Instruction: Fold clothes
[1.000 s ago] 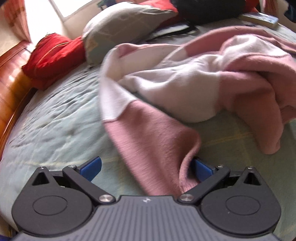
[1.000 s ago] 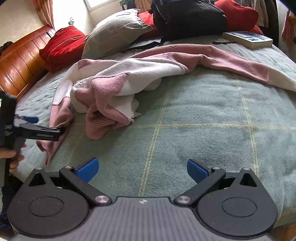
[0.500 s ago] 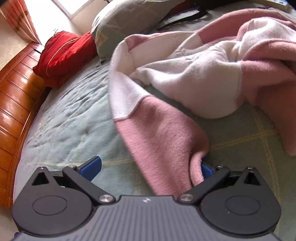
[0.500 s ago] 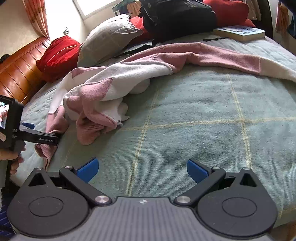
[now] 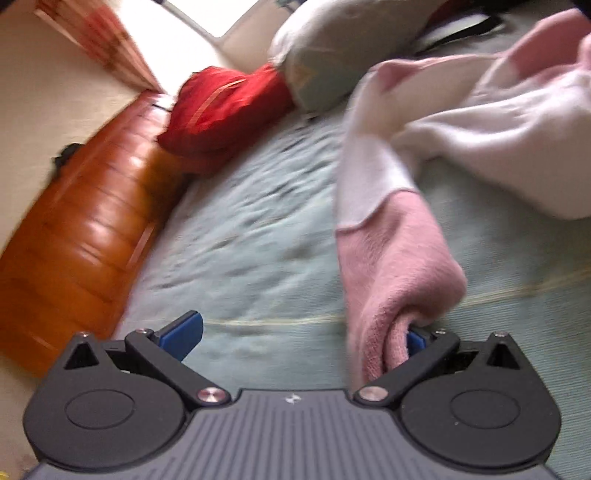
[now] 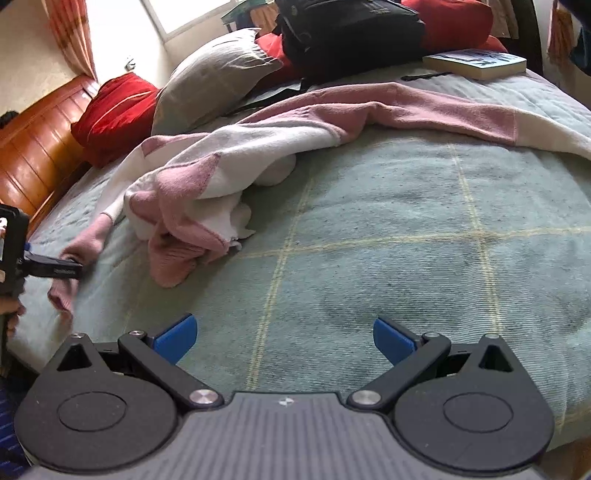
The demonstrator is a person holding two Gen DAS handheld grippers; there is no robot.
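No text can be read. The book (image 6: 476, 63) cover carries print too small to make out, and white lettering on the left gripper (image 6: 55, 272) arm is blurred (right wrist view).

The sweater (image 6: 295, 147) lies across the bed (image 6: 369, 258); behind it sit pillows (image 6: 210, 85), a bag (image 6: 351, 33) and, to the right, a book (image 6: 476, 62).

Pink sleeve cuff (image 5: 384, 332) hides most of the left gripper's (image 5: 299, 332) right finger
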